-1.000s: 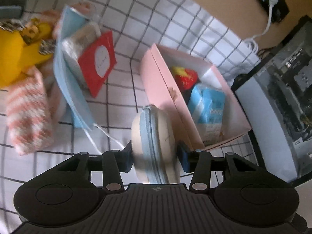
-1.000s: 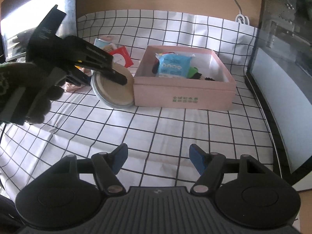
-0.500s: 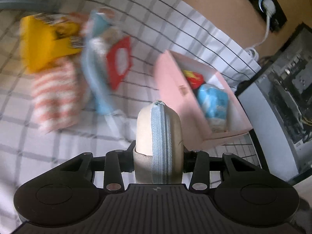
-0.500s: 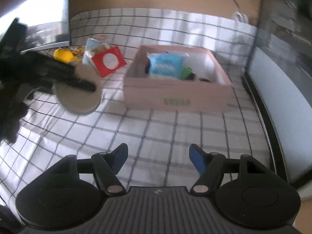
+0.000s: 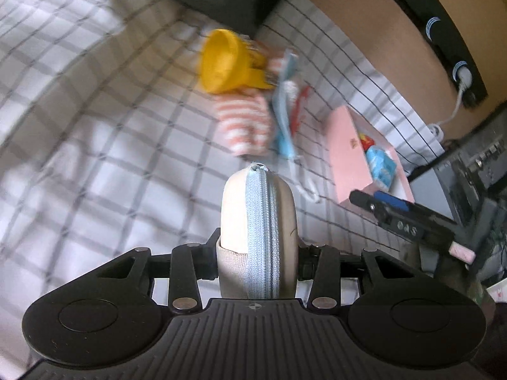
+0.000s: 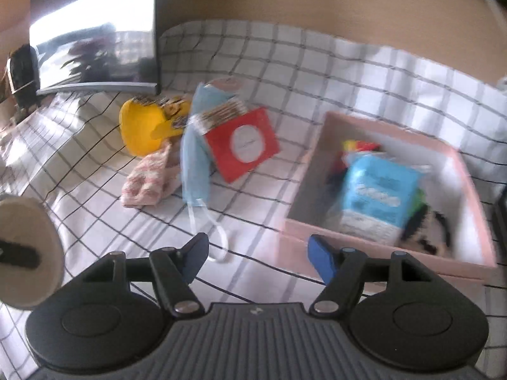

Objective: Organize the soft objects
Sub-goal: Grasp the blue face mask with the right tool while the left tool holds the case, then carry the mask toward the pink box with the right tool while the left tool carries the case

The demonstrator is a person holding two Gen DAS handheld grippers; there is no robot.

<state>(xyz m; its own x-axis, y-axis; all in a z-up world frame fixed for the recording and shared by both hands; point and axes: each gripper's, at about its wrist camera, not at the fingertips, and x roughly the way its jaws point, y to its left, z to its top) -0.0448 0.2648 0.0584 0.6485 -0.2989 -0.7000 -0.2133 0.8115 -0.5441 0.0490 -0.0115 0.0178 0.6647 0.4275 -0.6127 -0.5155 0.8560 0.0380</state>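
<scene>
Two tongs work over the bench (image 6: 259, 50) with its checked cloth. The left tongs (image 5: 257, 255) clamp a round beige zip pouch (image 5: 257, 221) edge-on, lifted off the cloth; their jaws have just closed further on it. The right tongs (image 6: 257, 253) stand wide with nothing between them. Ahead lie a yellow toy (image 6: 142, 126), a striped sock (image 6: 149, 180), a blue face mask (image 6: 195, 164) and a red card (image 6: 244, 142), beside the pink box (image 6: 469, 190) holding a blue packet (image 6: 377, 190).
</scene>
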